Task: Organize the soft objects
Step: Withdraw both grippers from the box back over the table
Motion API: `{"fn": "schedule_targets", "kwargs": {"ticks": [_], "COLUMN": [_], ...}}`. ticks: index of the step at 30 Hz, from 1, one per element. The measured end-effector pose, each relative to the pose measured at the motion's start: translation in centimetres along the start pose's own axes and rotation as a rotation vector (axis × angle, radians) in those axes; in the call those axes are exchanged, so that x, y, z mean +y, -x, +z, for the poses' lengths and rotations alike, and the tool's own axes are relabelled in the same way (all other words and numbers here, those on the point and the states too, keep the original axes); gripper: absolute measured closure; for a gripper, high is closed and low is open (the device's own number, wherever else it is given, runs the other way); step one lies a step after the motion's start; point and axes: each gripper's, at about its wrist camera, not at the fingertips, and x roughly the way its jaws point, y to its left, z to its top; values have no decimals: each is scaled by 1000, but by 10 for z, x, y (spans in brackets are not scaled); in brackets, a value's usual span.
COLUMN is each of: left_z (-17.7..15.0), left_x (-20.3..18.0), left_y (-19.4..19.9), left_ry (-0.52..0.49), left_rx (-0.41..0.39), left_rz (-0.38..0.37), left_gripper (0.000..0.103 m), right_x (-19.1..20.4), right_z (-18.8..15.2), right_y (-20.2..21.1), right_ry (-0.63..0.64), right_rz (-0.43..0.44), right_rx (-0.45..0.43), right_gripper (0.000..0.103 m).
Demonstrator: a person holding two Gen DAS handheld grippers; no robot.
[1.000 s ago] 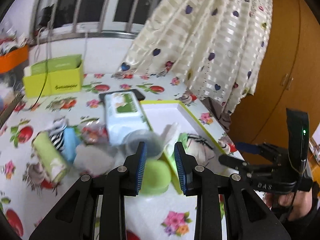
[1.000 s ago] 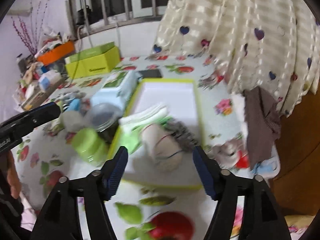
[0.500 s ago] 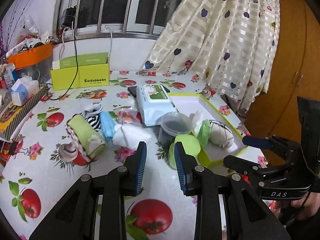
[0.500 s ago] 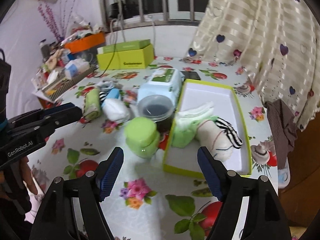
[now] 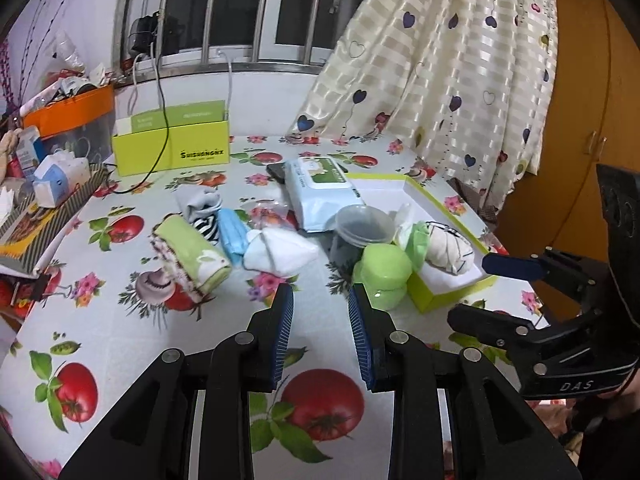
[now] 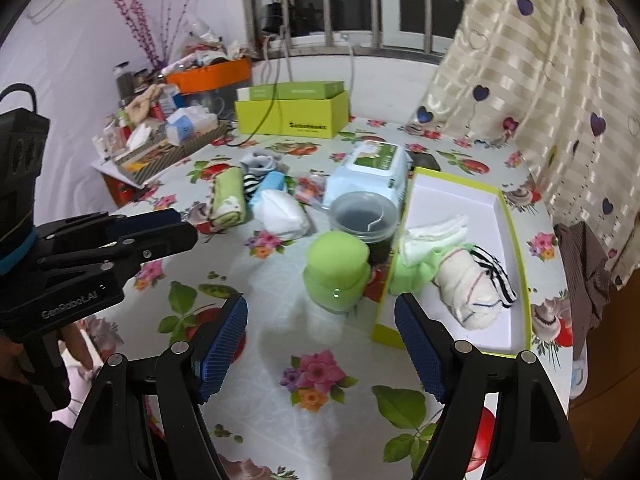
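A white tray with a yellow-green rim (image 6: 516,236) (image 5: 444,204) holds a rolled striped sock (image 6: 472,284) (image 5: 450,248), a green cloth (image 6: 416,268) and a white cloth (image 6: 436,232). Left of it on the table lie a green rolled towel (image 5: 192,252) (image 6: 228,196), a blue cloth (image 5: 234,232), a white folded cloth (image 5: 280,254) (image 6: 282,212) and a striped sock (image 5: 204,210). My left gripper (image 5: 320,332) is open and empty above the near table. My right gripper (image 6: 320,344) is wide open and empty, in front of the tray.
A green lidded jar (image 6: 338,268) and a clear cup (image 6: 364,216) stand beside the tray. A wet-wipes pack (image 5: 320,192) lies behind them. A yellow-green box (image 5: 172,148) and clutter (image 5: 52,184) sit at the back left. A curtain (image 5: 440,60) hangs at the right.
Both grippers have pulled back and up from the tray. The view widened to show the whole table. Both stayed empty.
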Motion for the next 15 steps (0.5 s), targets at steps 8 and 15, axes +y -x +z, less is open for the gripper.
{"fn": "schedule_targets", "kwargs": {"ticks": [8,15], "left_z": [-8,-10], "left_x": [6,13], "left_y": [13,7], "left_ry": [3,0], "left_rx": [-1,20], "left_rz": [11,-10], "left_gripper": [73,65], "right_x": [10,12], "right_z": [-2,1], "right_y": [10,9], "right_ry": [24,38], "right_rz": [18,19], "right_rx": [-26,-24], "right_gripper": [26,26]}}
